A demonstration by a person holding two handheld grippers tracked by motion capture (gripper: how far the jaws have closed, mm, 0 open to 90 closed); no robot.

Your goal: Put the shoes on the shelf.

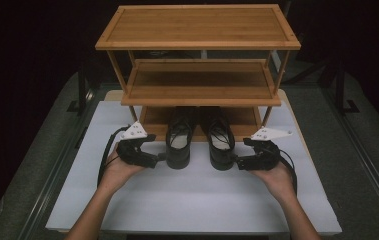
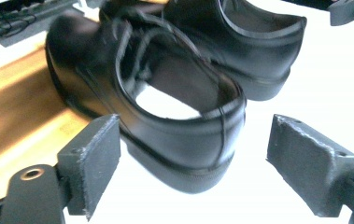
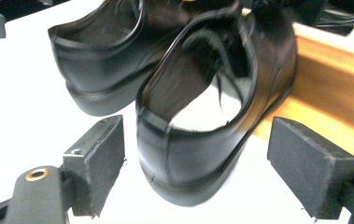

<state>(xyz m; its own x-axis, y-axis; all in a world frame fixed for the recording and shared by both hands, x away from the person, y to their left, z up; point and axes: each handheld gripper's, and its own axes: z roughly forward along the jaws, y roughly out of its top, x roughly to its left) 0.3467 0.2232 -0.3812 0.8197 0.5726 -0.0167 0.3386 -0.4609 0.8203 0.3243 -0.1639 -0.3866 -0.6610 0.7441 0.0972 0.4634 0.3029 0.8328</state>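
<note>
Both grippers are released now. The left gripper has its jaws spread around the left shoe's heel, not pressing it. The right gripper is open behind the right shoe. Toes sit under the wooden rack, apparently on its bottom shelf, heels on the white table.

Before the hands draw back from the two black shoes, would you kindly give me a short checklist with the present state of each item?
1. Left gripper jaws open, pads off the left shoe: ok.
2. Right gripper jaws open, pads off the right shoe: ok.
3. Both shoes upright, side by side: ok.
4. Toes in on the bottom shelf of the rack: ok.
5. Heels fully on that shelf: not ok, they rest on the white table.
</note>
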